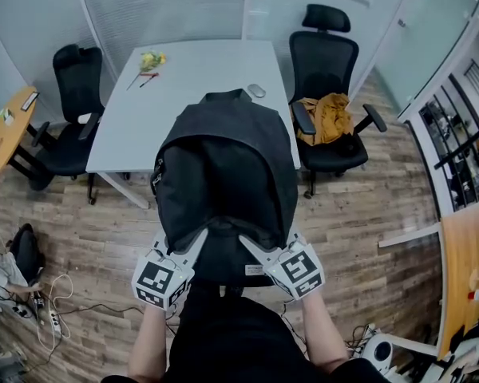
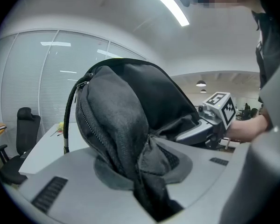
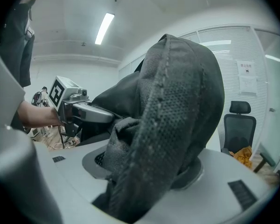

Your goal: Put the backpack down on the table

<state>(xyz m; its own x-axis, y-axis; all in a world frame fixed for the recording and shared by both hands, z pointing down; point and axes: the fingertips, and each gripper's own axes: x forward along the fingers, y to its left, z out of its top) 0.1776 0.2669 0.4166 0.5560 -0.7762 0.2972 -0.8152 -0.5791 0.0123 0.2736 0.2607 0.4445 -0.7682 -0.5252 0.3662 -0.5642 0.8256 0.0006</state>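
A dark grey backpack [image 1: 225,174] hangs in the air in front of the person, its far end over the near edge of the white table [image 1: 124,122]. My left gripper [image 1: 198,240] is shut on the backpack's fabric [image 2: 130,143] at its near left side. My right gripper [image 1: 249,244] is shut on a padded mesh strap [image 3: 163,139] at its near right side. In the left gripper view the bag's zip [image 2: 86,120] and the right gripper's marker cube [image 2: 220,107] show. The left gripper's cube [image 3: 61,91] shows in the right gripper view.
On the table lie a yellow flower bunch [image 1: 150,61] with a red pen and a computer mouse [image 1: 256,91]. Black office chairs stand left [image 1: 72,110] and right [image 1: 326,94]; the right one holds a mustard garment [image 1: 329,116]. Cables lie on the wooden floor [image 1: 56,294].
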